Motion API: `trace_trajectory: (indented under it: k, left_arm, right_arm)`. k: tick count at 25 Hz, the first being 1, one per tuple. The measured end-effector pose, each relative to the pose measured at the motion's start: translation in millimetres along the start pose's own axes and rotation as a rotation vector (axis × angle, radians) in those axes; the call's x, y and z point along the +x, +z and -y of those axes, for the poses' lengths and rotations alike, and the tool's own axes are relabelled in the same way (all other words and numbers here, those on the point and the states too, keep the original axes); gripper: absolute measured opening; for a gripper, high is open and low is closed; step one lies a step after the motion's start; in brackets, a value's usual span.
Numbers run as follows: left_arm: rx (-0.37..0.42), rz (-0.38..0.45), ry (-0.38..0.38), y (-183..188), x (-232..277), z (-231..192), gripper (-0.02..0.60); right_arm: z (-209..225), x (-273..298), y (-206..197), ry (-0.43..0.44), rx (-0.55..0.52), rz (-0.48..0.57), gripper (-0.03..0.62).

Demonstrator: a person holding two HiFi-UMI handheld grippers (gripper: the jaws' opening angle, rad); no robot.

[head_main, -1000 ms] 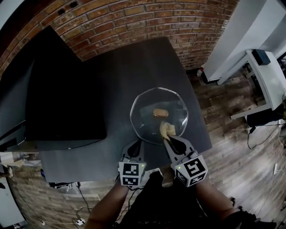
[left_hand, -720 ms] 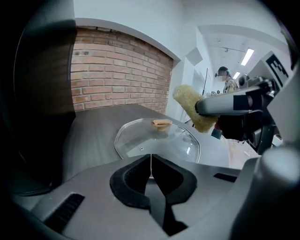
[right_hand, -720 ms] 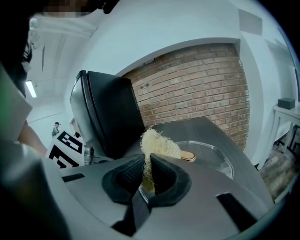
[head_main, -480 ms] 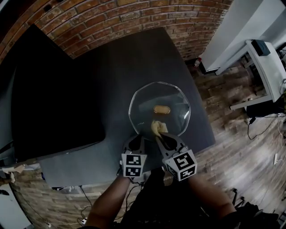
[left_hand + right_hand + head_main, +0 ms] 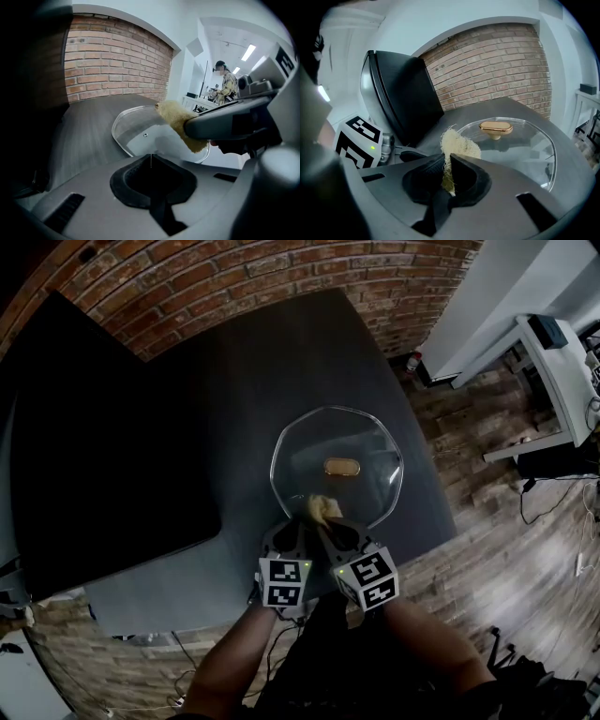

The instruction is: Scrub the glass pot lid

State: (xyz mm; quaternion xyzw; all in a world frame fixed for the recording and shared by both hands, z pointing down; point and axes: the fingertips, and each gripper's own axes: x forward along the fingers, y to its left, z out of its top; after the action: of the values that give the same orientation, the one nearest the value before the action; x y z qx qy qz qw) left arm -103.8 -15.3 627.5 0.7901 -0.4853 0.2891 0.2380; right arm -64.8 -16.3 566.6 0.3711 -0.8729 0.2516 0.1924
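**Scrubber at the lid's near rim, glass lies ahead of the right jaws**

The glass lid [image 5: 361,442] lies flat on the dark table [image 5: 234,381], gold knob [image 5: 341,467] up at its middle. The knob's long axis runs crosswise to both grippers.

The right gripper [image 5: 449,161] has its jaws pinched on a pale fibrous scrubber [image 5: 459,145]. The tuft sticks out past the tips, over the lid's near rim. It looks to touch the glass there, but contact is hard to confirm. From these jaws the lid stretches straight ahead, the knob beyond the scrubber and slightly to the right.

The left gripper [image 5: 151,161] has its jaws pressed together, with nothing seen between them. Its tips sit at the lid's near-left rim, just beside the right gripper. I cannot tell whether they touch the rim.

Key relation: nearly all the glass lies on the far side of the scrubber, away from the person. The right gripper is the nearer one and carries the scrubber. A stroke probably has to run forward across the lid and pass to one side of the knob, since the knob sits in the direct line. The left gripper is placed to brace the rim if the lid slides.
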Motion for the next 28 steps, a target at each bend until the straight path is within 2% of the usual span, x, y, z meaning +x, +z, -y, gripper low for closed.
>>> trace_trajectory:
  k: [2, 6, 13, 21, 28]
  left_arm:
    - [0.000, -0.001, 0.002, -0.5, 0.8, 0.7, 0.035]
    - [-0.054, -0.004, -0.006, -1.3, 1.0, -1.3, 0.034]
    - [-0.015, -0.009, -0.004, -1.1, 1.7, -1.0, 0.032]
    - [-0.021, -0.012, 0.012, -2.5, 0.4, -0.2, 0.032]
    - [-0.047, -0.040, 0.036, -9.5, 2.5, -1.1, 0.032]
  right_arm:
    - [-2.4, 5.8, -8.2, 0.008, 0.002, -0.020, 0.041]
    - [-6.8, 18.6, -25.0, 0.020, 0.020, -0.062, 0.041]
    - [-11.7, 28.8, -37.7, 0.022, 0.004, -0.095, 0.041]
    - [-12.6, 27.6, -37.9, 0.034, -0.005, -0.095, 0.041]
    - [-13.9, 26.8, -40.5, 0.084, -0.012, -0.109, 0.041]
